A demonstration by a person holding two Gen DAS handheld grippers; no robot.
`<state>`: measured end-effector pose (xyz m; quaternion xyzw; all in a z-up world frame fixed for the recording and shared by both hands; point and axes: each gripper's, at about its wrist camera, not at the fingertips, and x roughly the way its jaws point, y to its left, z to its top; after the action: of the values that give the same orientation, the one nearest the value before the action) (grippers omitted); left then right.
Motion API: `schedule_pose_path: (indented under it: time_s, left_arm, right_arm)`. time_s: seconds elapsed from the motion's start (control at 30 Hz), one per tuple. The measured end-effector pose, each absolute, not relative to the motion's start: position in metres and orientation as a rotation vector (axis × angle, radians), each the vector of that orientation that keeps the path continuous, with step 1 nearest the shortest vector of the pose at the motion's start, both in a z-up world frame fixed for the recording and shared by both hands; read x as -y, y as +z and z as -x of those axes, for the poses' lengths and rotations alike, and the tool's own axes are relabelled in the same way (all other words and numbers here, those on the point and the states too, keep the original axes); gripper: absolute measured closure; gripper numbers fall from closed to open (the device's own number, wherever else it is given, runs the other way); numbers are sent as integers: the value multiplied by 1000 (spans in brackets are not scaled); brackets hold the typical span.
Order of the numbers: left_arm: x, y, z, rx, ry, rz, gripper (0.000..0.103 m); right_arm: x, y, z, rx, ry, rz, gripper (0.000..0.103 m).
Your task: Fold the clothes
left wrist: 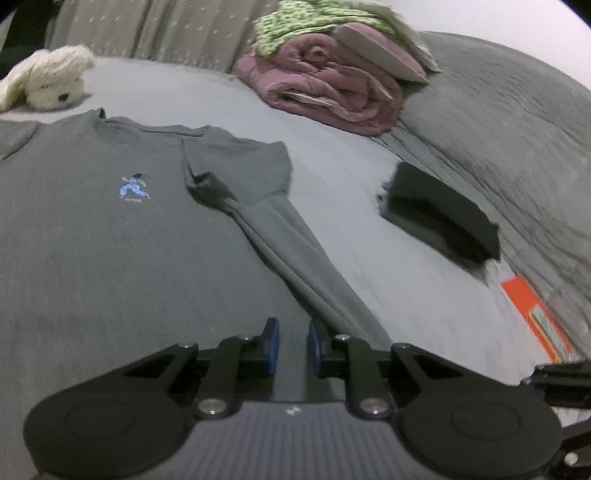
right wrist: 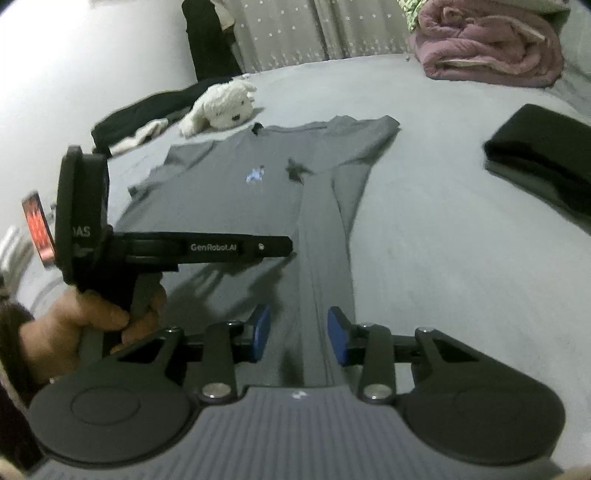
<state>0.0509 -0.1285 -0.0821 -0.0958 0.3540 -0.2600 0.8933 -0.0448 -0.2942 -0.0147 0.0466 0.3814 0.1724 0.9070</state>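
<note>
— Where's the shirt?

— The grey T-shirt (right wrist: 236, 192) lies flat on the pale grey bed sheet (right wrist: 424, 236), filling the middle of the right wrist view and the left half of the left wrist view. One side is already folded inward, so a long folded strip (left wrist: 295, 251) runs from the centre down toward the bottom of the frame. A small blue figure print (left wrist: 135, 187) sits on the chest.

— And the tools?

— The left gripper (left wrist: 293, 349) hovers at the lower centre just above the cloth, its blue pads (left wrist: 272, 332) a narrow gap apart with nothing pinched between them. The right gripper (right wrist: 298, 334) has its jaws wider apart, the folded strip showing between the pads, but they don't press on it. In that view a hand (right wrist: 85, 325) at lower left holds the other tool's handle.

— What else is about?

— A white plush dog (right wrist: 221, 109) lies just above the collar, dark clothes (right wrist: 147, 114) beside it at upper left. A folded black garment (left wrist: 439, 214) is at right, apart from the shirt. A rolled pink quilt (left wrist: 332, 88) sits upper right with green patterned fabric (left wrist: 291, 26) on top
</note>
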Motion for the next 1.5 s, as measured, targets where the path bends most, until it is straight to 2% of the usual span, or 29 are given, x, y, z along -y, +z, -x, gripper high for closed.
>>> schedule_pose_path:
  time_s: [0.3,0.33,0.43,0.47,0.7,0.97,1.1,1.2,1.33,1.4,1.43,1.5]
  left_arm:
    - [151,-84,2,-654,-567,33,86]
    - [153,-84,6,-650,-570,19,86]
    - [158,-84,19,-638,-579,-20,86]
    - [159,-85,23,-635,-583,-30,86]
    - [163,-88,55,-634,-661,-62,90]
    - [165,-91,113,-661,-848,-105,94]
    - [151,-81,134,-688,-992,-195,93]
    - [132,-73,130,-785,-1077,-176,90]
    - [114,-62,125,-803,-1076,-186,85]
    - [107,-57,119,-799,-1060,-175,71]
    - [105,-54,114,-794,-1049,-160,69]
    - [102,-49,101,-784,-1029,-132,69]
  right_arm:
    - [308,-30,93,-803,276,-82,66]
    - [308,-33,95,-809,263,-70,71]
    - [309,-40,101,-819,233,-46,94]
    - [310,-39,103,-817,231,-53,97]
    - [317,-5,112,-749,301,-153,99]
    - [289,14,105,-777,401,-67,101]
    - [277,12,99,-807,461,-43,102]
    - [277,7,96,-830,456,-23,101]
    - [284,1,98,-836,416,-40,87]
    - [291,-2,99,-835,388,-61,87]
    - [295,-3,101,-831,373,-73,83]
    - [304,-3,105,-815,342,-98,68]
